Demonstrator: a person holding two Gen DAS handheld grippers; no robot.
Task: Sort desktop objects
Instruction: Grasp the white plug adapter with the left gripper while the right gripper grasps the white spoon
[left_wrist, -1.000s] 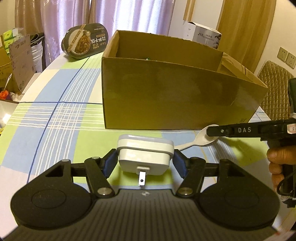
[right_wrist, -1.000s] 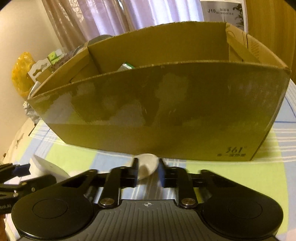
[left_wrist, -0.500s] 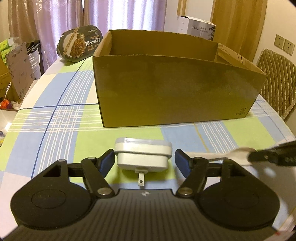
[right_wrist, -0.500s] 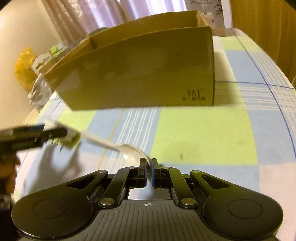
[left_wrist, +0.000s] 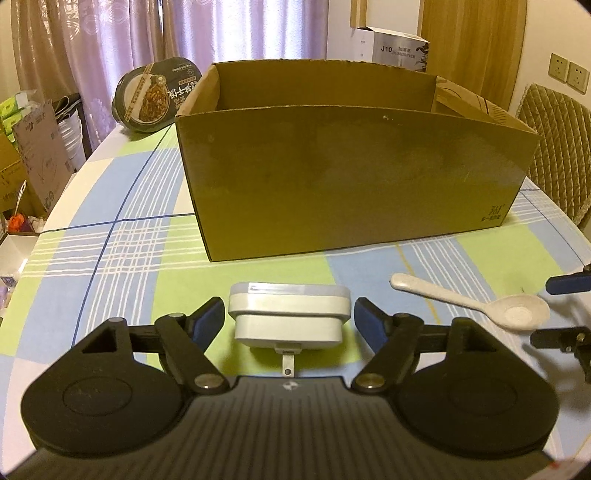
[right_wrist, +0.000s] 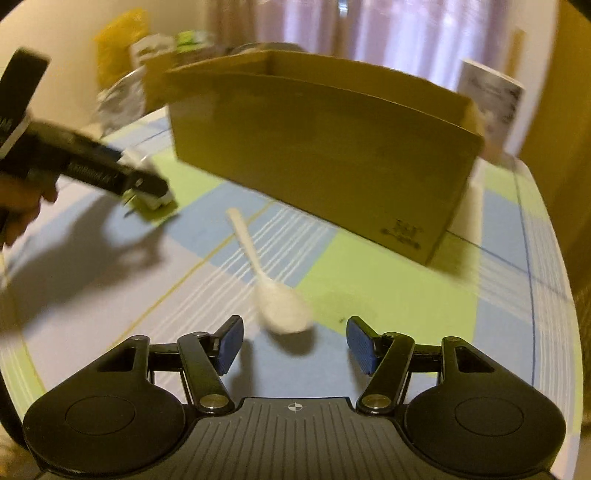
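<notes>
L wrist view: left tongs (left_wrist: 289, 322) spread wide, blue pads either side of the white charger (left_wrist: 289, 312), a gap at each side, not touching it. Charger lies on the bench (left_wrist: 110, 236), prongs toward the camera. Spoon (left_wrist: 476, 304) to the right of the tongs, flat on the cloth, bowl at the far right, handle pointing back toward the tongs. Box (left_wrist: 351, 177) straight ahead beyond the charger, open top. Noodle bowl (left_wrist: 157, 94) ahead-left past the box corner. Right tongs' blue pad (left_wrist: 569, 284) peeks in at the right edge, just beyond the spoon bowl. R wrist view (blurry): right tongs (right_wrist: 294, 345) open wide, holding nothing. Spoon (right_wrist: 273, 291) just ahead, bowl (right_wrist: 284, 308) nearest, between and slightly fwd of the pads; handle runs away ahead-left. Box (right_wrist: 325, 155) ahead, slightly right. Left tongs (right_wrist: 147, 188) far ahead-left over the charger (right_wrist: 155, 201), w/ a hand (right_wrist: 22, 210) at the left edge.
</notes>
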